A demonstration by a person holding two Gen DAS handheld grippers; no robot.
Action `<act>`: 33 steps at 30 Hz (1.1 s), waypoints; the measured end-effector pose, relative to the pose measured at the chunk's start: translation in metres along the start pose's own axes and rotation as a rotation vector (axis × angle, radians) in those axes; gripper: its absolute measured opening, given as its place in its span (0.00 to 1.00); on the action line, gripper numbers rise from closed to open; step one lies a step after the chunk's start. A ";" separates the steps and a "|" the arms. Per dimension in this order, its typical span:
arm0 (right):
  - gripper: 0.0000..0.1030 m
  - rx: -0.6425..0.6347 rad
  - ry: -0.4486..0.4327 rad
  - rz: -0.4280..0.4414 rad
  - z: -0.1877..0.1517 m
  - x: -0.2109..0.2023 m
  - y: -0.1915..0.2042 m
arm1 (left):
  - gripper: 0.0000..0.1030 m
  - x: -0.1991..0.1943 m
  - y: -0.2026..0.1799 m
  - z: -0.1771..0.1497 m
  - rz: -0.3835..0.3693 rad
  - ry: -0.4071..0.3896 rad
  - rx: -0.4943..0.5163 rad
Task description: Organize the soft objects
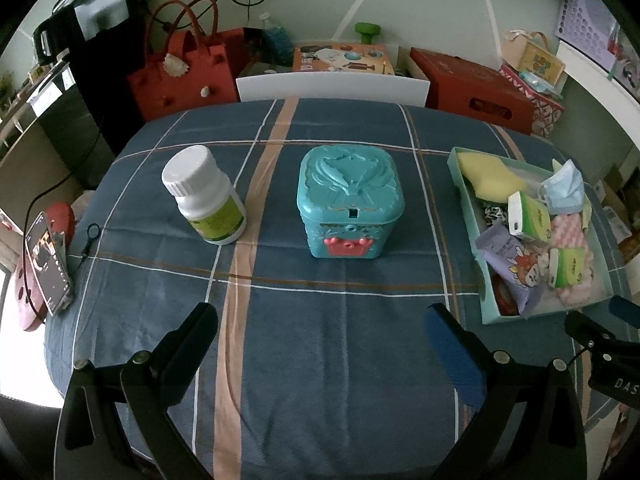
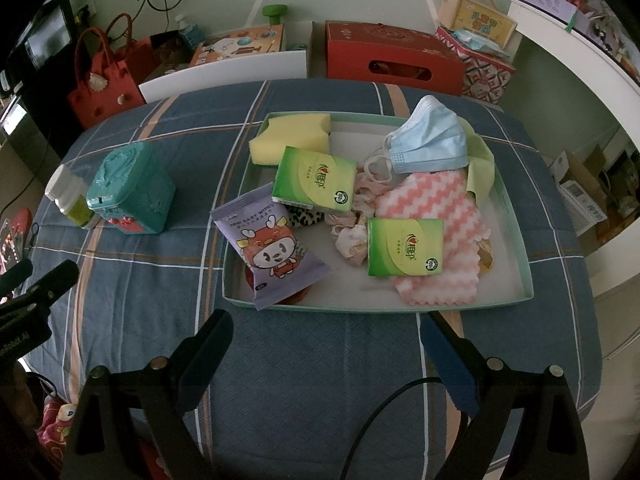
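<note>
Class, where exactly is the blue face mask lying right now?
In the right wrist view, the blue face mask lies at the tray's far right corner, over the light green cloth and beside the pink-and-white cloth.

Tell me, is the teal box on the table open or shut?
Shut: the lid of the teal box sits flush on its body.

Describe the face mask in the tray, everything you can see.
The face mask is a pale blue, pleated disposable one with white ear loops trailing left. It lies crumpled and partly folded at the far right of the tray, overlapping a light green cloth and the pink-and-white cloth. Neither gripper touches it.
</note>
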State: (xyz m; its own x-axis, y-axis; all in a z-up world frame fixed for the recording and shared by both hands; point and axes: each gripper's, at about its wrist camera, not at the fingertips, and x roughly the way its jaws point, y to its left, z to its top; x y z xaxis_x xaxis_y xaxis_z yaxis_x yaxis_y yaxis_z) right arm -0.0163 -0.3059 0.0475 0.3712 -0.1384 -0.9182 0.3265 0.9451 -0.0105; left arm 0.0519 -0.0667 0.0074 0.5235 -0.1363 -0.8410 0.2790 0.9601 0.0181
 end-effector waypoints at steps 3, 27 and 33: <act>0.94 0.000 0.000 0.000 0.000 0.000 0.000 | 1.00 0.000 0.000 0.000 0.002 0.001 0.000; 0.94 -0.007 0.004 -0.001 0.001 0.001 0.000 | 1.00 0.001 0.002 0.000 0.012 0.010 0.003; 0.94 -0.011 0.006 -0.001 0.002 0.002 0.000 | 1.00 0.001 0.003 -0.001 0.034 0.007 0.006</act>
State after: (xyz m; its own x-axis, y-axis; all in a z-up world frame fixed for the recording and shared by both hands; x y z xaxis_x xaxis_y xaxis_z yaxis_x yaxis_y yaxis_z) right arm -0.0140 -0.3070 0.0468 0.3653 -0.1377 -0.9206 0.3177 0.9481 -0.0157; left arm 0.0528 -0.0640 0.0058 0.5270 -0.1015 -0.8438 0.2659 0.9627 0.0503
